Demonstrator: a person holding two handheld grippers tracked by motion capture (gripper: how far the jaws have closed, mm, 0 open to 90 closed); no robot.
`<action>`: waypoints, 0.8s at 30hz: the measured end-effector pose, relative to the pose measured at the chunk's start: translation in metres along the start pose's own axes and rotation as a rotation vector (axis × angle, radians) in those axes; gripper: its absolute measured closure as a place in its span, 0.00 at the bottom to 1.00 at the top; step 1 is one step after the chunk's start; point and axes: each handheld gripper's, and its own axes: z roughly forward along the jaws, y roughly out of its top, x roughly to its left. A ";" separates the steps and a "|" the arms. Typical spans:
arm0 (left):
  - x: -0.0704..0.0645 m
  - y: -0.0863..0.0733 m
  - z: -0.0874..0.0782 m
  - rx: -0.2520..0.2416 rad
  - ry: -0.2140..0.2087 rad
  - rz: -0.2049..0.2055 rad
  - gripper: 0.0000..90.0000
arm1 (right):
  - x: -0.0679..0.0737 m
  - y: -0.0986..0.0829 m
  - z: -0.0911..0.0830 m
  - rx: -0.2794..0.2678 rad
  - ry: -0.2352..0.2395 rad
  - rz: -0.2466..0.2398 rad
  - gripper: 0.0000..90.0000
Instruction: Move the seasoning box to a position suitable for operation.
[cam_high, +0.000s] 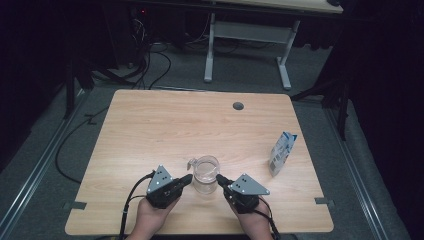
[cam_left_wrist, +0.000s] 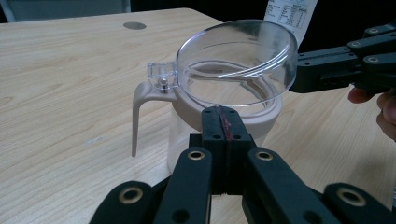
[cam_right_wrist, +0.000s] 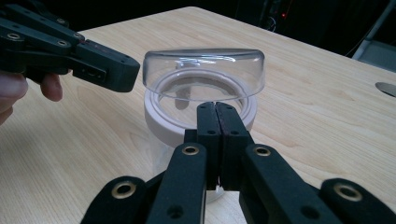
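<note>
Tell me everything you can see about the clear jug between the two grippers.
The jug is see-through plastic with a beige collar and a thin beige handle. Its clear hinged lid is tilted half open. It stands upright on the wooden table near the front edge. The left gripper and right gripper, both shut, flank its rim; contact is unclear.

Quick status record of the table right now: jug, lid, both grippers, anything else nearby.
jug: clear jug with beige collar and handle, upright near the table's front edge
lid: clear hinged lid, tilted partly open
left gripper: jaws shut, tip at the jug's left side; contact cannot be told
right gripper: jaws shut, tip at the jug's right side, near the lid's edge
other item: blue and white carton, standing far right, apart from the jug
table: wooden top with a grey cable port at the far side
</note>
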 end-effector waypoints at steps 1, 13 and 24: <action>-0.001 0.000 0.000 0.001 -0.001 0.000 1.00 | 0.000 0.000 0.000 -0.001 0.000 0.001 0.99; -0.010 0.000 0.005 0.008 -0.041 0.004 1.00 | 0.002 0.002 -0.001 -0.007 0.001 0.008 0.99; -0.012 0.000 0.011 0.003 -0.052 -0.001 1.00 | 0.003 0.003 0.000 -0.008 0.009 0.009 0.99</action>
